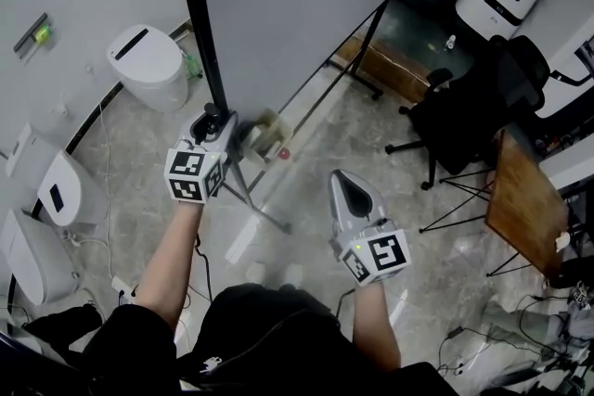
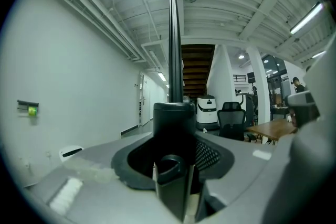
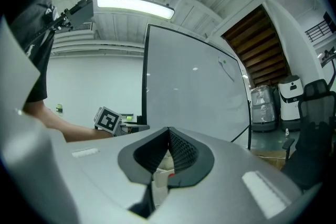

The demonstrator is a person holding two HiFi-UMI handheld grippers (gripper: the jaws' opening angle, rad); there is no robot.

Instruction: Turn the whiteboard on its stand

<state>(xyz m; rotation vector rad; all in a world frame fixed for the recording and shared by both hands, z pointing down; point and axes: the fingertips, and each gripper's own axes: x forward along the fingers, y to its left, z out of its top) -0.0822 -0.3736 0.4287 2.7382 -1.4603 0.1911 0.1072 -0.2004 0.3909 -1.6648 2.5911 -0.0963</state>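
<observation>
Whiteboard [image 1: 288, 5] stood upright on stand [image 1: 367, 42], above toilet-lined floor [image 1: 306, 134]. Its black frame edge [image 1: 197, 14] ran up between jaws of left gripper [image 1: 215, 118], low on board's left side; jaws clamped on that edge. Right gripper [image 1: 351, 192] hung apart, facing board surface, jaws pressed together, nothing between.
</observation>
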